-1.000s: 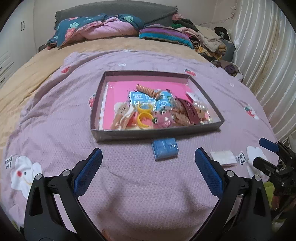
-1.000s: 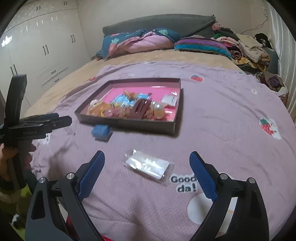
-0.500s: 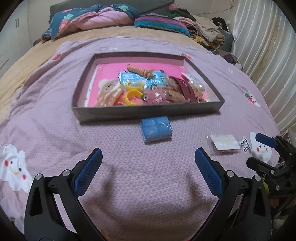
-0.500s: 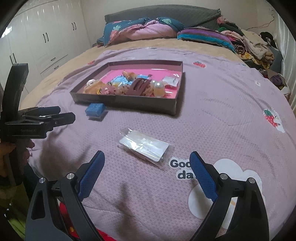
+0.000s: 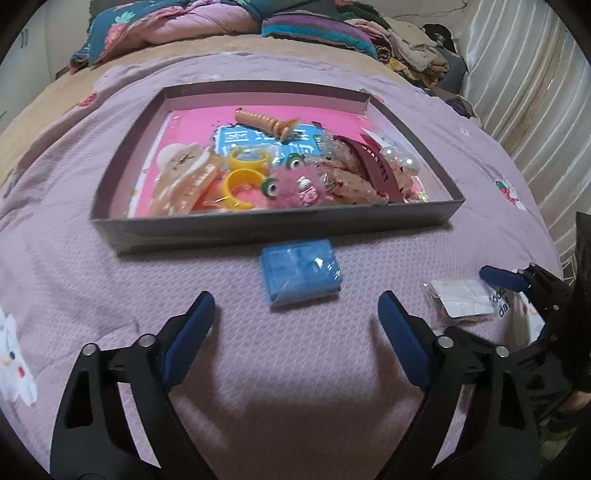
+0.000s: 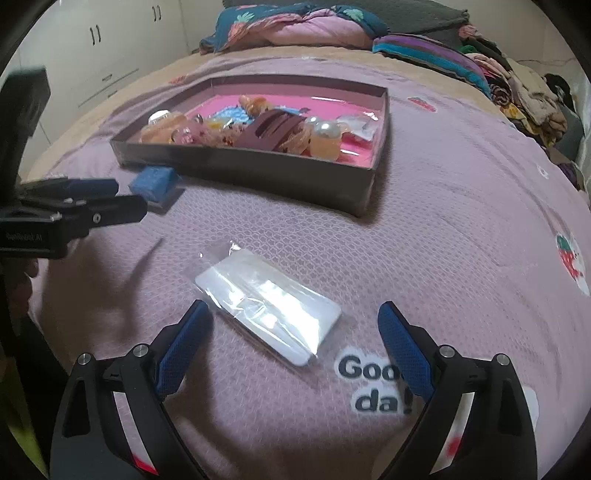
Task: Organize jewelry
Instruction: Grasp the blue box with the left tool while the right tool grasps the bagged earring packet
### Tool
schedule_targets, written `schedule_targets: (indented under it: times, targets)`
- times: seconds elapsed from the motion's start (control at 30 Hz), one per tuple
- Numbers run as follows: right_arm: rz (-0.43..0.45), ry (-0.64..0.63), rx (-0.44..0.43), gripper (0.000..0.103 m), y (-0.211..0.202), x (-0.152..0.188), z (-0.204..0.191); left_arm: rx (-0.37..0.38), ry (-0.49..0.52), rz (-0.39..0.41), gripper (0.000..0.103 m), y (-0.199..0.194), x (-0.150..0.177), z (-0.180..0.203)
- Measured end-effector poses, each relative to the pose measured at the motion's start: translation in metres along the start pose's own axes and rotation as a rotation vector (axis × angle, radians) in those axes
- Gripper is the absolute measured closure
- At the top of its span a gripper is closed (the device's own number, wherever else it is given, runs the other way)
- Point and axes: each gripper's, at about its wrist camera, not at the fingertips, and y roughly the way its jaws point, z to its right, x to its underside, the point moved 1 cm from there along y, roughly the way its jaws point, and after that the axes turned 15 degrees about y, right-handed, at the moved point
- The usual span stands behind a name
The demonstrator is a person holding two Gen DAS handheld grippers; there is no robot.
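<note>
A shallow grey box (image 5: pixel 280 221) with a pink floor lies on the purple bedspread, full of hair clips, yellow rings and pearls; it also shows in the right wrist view (image 6: pixel 258 162). A blue wrapped packet (image 5: pixel 301 271) lies just in front of the box, a short way ahead of my open, empty left gripper (image 5: pixel 297 332). A clear plastic bag with a white card (image 6: pixel 267 306) lies between the fingers of my open, empty right gripper (image 6: pixel 291 343). The bag also shows in the left wrist view (image 5: pixel 460 301).
Pillows and folded clothes (image 5: pixel 332 33) are piled at the bed's head. A curtain (image 5: pixel 535 92) hangs on the right. White wardrobes (image 6: pixel 92 44) stand left of the bed. The left gripper (image 6: pixel 74 210) shows in the right wrist view beside the blue packet (image 6: pixel 153 182).
Both grippers have moved forward and lower: the left closer to the blue packet, the right until the clear bag lies between its fingers. Both stay open.
</note>
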Motion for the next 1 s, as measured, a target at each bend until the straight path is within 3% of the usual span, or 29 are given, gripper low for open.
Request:
schedule_targets:
  times: [0.2, 0.23, 0.37, 0.7, 1.0]
  targets:
    - [0.004, -0.034, -0.051, 0.033, 0.000, 0.005, -0.009, 0.013, 0.004, -0.011, 0.046, 0.012, -0.007, 0.004]
    - [-0.001, -0.029, -0.069, 0.043, -0.001, 0.006, -0.010, 0.013, 0.005, -0.011, 0.048, 0.013, -0.008, 0.006]
    - [-0.007, -0.013, -0.123, 0.045, -0.007, 0.009, -0.013, 0.005, 0.006, -0.009, 0.066, 0.015, -0.009, 0.004]
    - [-0.009, 0.010, -0.200, 0.046, -0.024, 0.017, -0.029, 0.012, -0.011, 0.027, 0.066, -0.006, 0.002, -0.009]
    - [0.018, 0.003, -0.214, 0.046, -0.037, 0.014, -0.043, -0.022, -0.053, 0.066, 0.066, -0.036, 0.014, -0.035]
